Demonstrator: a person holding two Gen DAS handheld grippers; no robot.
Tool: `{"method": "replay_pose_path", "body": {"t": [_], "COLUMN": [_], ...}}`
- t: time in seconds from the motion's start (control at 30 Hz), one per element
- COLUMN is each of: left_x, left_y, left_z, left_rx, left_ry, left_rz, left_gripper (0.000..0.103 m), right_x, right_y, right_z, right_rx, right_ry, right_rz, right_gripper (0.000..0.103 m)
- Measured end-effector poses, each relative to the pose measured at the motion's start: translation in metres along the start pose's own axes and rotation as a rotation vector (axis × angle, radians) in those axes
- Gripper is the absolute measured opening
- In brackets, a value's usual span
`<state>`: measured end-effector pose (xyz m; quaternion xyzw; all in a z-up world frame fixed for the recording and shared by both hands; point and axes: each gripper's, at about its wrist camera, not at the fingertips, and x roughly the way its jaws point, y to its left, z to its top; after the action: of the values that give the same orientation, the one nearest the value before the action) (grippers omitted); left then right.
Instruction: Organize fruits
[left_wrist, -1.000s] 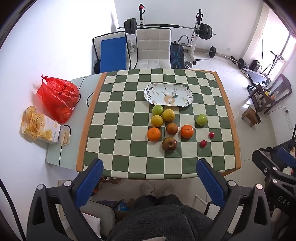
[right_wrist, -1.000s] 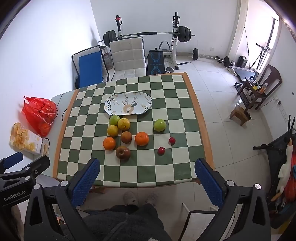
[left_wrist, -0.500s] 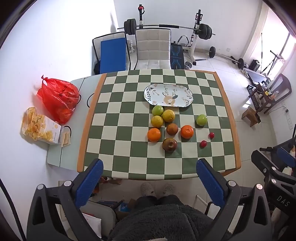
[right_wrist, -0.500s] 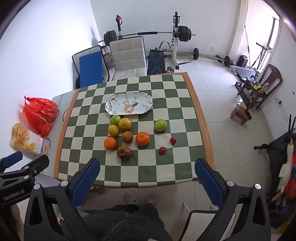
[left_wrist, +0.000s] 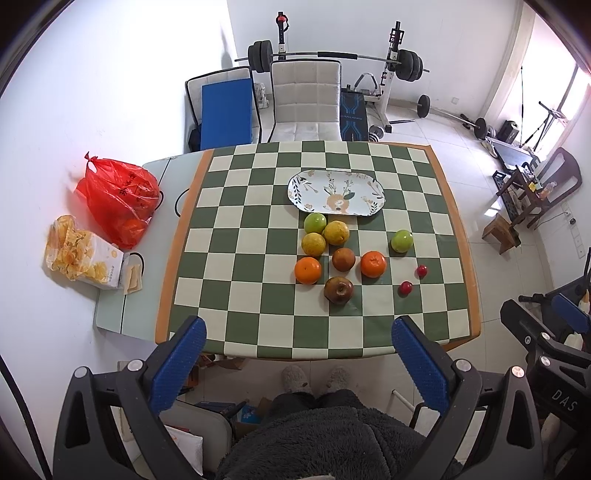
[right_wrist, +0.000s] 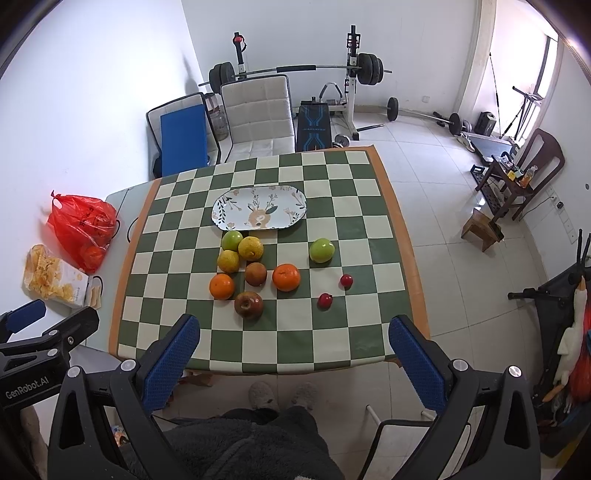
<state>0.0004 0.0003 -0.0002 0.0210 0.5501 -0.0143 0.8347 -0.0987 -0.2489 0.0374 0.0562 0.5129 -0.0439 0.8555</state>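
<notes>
Both your claws, left claw (left_wrist: 298, 341) and right claw (right_wrist: 294, 338), hang wide and empty, high over the bench (left_wrist: 258, 236). Fruit (left_wrist: 343, 259) lies loose just beside the bare plate (left_wrist: 336, 192), probably its destination.

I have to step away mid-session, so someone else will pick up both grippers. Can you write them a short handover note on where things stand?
Left gripper: jaws open, empty, held above the near table edge.
Right gripper: jaws open, empty, likewise held high.
Oval white floral plate: empty, mid-table on the green-and-white checked cloth.
Fruit, all loose on the cloth nearer than the plate: two green apples, two yellow citrus, two oranges, a brown round fruit, a dark red apple, two small red fruits.
Done: nothing moved onto the plate.
Left: every fruit.
</notes>
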Motion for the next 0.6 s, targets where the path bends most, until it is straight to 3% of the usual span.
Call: {"method": "replay_pose_path", "body": {"t": [0.6], "left_x": [-0.0002], "left_y": [0.0001], "left_z": [0.0004], "left_rx": [0.002], "left_ry": [-0.006], "left_rz": [0.001], "left_gripper": [0.103], "right_x": [-0.0012], "right_y": [0.0016], "right_z": [0.0002], "right_rx": [-0.004], "right_ry": [-0.004], "right_rz": [0.002], "right_gripper": [0.103]}}
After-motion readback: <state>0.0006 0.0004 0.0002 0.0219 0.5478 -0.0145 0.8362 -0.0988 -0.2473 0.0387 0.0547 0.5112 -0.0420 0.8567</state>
